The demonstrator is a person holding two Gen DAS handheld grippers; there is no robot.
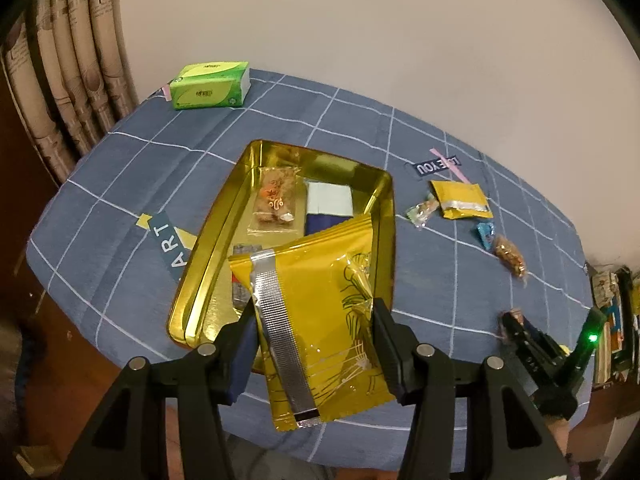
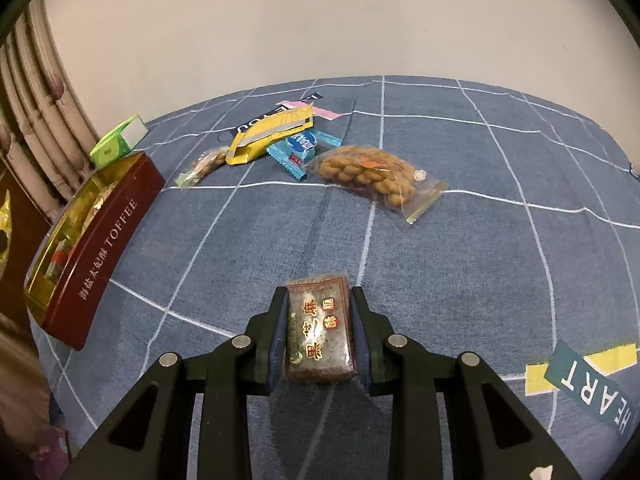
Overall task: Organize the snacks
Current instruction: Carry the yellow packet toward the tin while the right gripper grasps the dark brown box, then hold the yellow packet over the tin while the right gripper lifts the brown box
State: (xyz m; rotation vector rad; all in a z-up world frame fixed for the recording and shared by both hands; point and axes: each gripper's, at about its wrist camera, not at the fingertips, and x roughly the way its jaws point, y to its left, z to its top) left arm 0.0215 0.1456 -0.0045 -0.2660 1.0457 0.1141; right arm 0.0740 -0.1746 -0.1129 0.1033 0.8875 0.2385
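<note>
Left wrist view showed the left claw (image 1: 314,344) pinching a crinkly yellow foil packet (image 1: 316,316) at six o'clock of the glossy gold tin (image 1: 208,264). Right claw (image 2: 318,334) clamped a rectangular sesame bar (image 2: 319,336) over the checked blue tabletop (image 2: 460,260).

Loose snack packets (image 1: 460,199) lie right of the tin (image 1: 208,280).

Blue tablecloth (image 2: 440,260) with a white grid, gold-lined maroon toffee tin (image 2: 104,248) on it, bright green tissue pack (image 1: 208,85) behind the tin.
</note>
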